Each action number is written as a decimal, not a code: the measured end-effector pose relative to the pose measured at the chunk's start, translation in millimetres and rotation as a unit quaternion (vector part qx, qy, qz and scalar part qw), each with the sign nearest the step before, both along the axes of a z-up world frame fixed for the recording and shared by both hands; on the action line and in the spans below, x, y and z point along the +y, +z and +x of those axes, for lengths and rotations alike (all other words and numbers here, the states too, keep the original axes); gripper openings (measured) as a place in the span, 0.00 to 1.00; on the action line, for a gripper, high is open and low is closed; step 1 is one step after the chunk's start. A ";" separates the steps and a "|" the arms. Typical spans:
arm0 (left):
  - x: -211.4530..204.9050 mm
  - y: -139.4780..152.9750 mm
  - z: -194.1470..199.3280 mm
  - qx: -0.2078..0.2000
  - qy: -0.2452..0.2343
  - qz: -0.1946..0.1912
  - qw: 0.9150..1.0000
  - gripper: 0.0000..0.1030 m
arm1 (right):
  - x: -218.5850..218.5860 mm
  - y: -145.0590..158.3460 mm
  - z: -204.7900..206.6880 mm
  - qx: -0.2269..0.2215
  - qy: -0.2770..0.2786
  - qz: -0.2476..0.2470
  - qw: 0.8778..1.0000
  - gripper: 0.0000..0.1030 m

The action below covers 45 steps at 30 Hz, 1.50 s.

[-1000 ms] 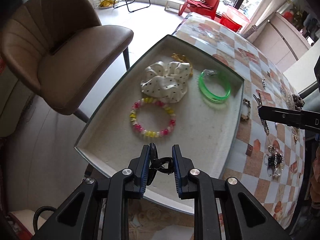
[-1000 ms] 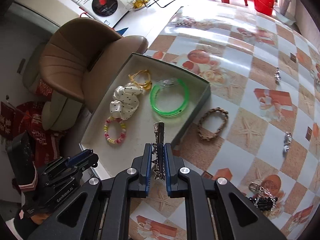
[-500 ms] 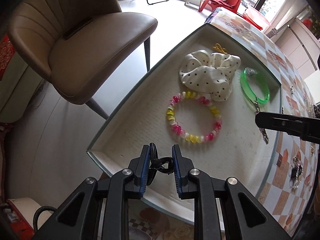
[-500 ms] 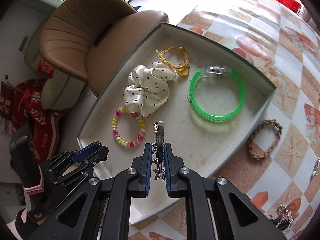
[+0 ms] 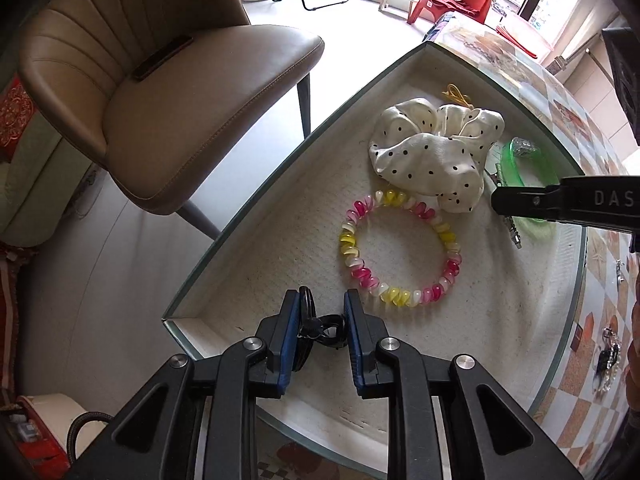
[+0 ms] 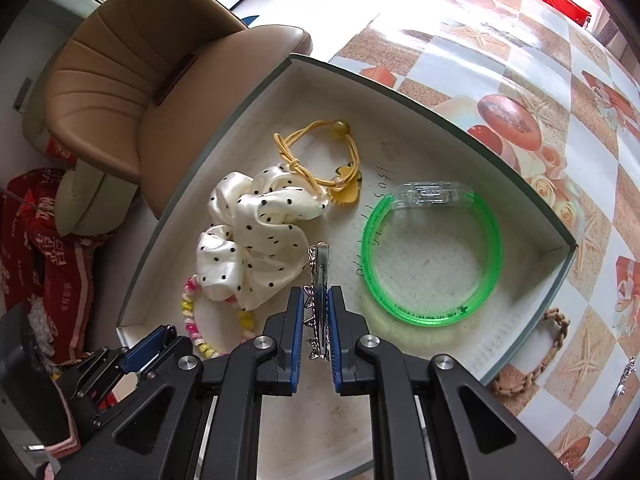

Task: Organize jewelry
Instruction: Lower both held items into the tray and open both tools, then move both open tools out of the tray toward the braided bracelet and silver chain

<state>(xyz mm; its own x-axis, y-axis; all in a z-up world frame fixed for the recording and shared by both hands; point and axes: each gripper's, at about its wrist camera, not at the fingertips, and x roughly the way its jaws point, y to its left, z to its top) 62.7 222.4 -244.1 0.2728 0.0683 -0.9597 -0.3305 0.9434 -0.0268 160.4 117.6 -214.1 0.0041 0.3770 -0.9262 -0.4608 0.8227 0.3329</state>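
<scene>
A: What are you carrying?

B: Your right gripper pinches a metal hair clip over the tray: light, stiff, slippery, so grip mid-length. Your left gripper clamps a small black clip, seemingly springy.

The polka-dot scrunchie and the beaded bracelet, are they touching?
Touching: in the right wrist view the scrunchie lies over part of the beaded bracelet, hiding its beads.

The surface, covered in a checked seashell-print cloth, carries a shallow tray at its edge beside the chair, with a braided bracelet lying just outside the tray's wall.
</scene>
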 end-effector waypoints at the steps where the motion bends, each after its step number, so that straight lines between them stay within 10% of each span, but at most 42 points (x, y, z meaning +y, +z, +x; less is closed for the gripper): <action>1: -0.8 0.0 0.3 0.001 -0.001 0.003 1.000 0.25 | 0.2 -0.4 -1.1 -0.002 0.001 0.000 1.000 0.12; 13: -8.5 1.6 7.9 0.017 -0.007 0.019 1.000 0.25 | 3.4 -4.7 -7.4 -0.005 0.009 0.003 1.000 0.15; 18: -13.0 2.7 8.1 0.021 -0.014 0.022 0.999 0.25 | -4.7 -1.7 -5.6 0.004 0.008 0.021 1.000 0.53; 26: -20.1 5.2 8.2 0.025 -0.026 0.036 0.999 0.27 | -26.4 16.5 -7.5 0.005 -0.011 0.053 0.999 0.53; 28: -22.8 7.6 7.5 0.024 -0.024 0.040 0.999 0.85 | -38.8 24.4 -9.4 0.003 -0.021 0.062 0.998 0.53; 29: -24.4 11.1 6.3 0.017 -0.020 0.048 0.999 0.91 | -44.0 27.7 -9.7 0.001 -0.025 0.066 0.997 0.54; 45: -65.2 36.4 13.8 0.004 -0.085 0.083 0.993 1.00 | -141.1 47.8 -26.7 0.003 -0.118 0.082 0.990 0.58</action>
